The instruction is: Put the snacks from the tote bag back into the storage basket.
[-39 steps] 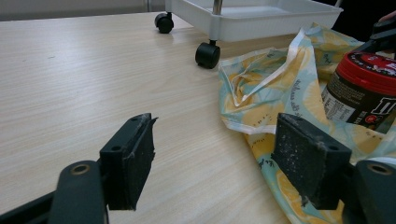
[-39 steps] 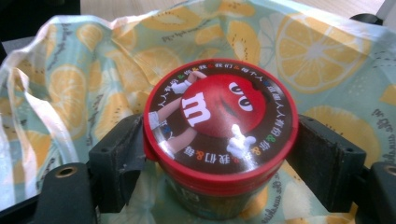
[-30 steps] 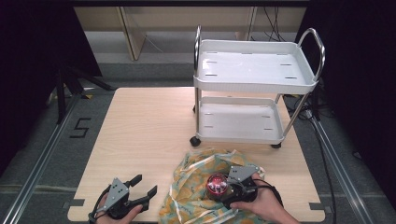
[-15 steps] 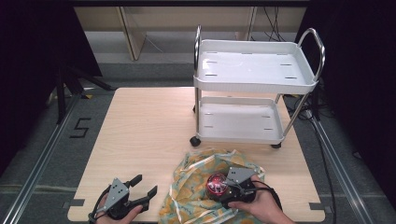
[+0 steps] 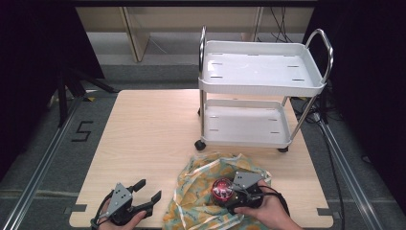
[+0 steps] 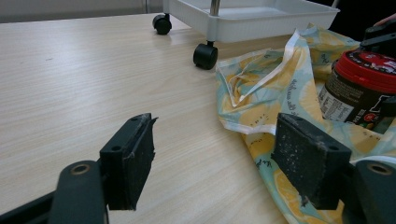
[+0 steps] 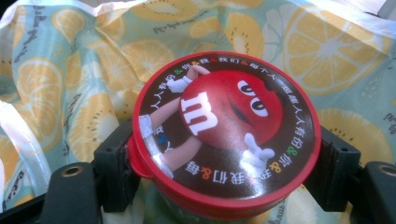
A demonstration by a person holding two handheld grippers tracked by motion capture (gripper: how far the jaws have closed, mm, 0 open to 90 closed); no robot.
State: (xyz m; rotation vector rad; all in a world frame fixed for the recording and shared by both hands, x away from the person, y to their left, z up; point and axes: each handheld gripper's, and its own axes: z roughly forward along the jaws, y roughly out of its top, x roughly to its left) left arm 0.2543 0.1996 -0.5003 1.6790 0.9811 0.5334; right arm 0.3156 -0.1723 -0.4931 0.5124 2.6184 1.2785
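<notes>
The right gripper (image 5: 229, 195) clamps a red-lidded dark candy jar (image 5: 223, 190) on the lemon-print cloth bag (image 5: 196, 191); at nine o'clock, the left gripper (image 5: 147, 192) rests with jaws apart.

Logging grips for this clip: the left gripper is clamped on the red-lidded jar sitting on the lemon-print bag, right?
Wrong gripper. The right gripper is clamped on the red-lidded jar on the lemon-print bag, as the right gripper view shows; the left gripper is open over the table.

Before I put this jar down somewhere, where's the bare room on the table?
Bare wood lies left of the cart and behind the left tongs, out to the table edge. Both cart shelves are empty. It is crowded near the front right: the lemon-print bag spreads under the jar in the right tongs.
</notes>
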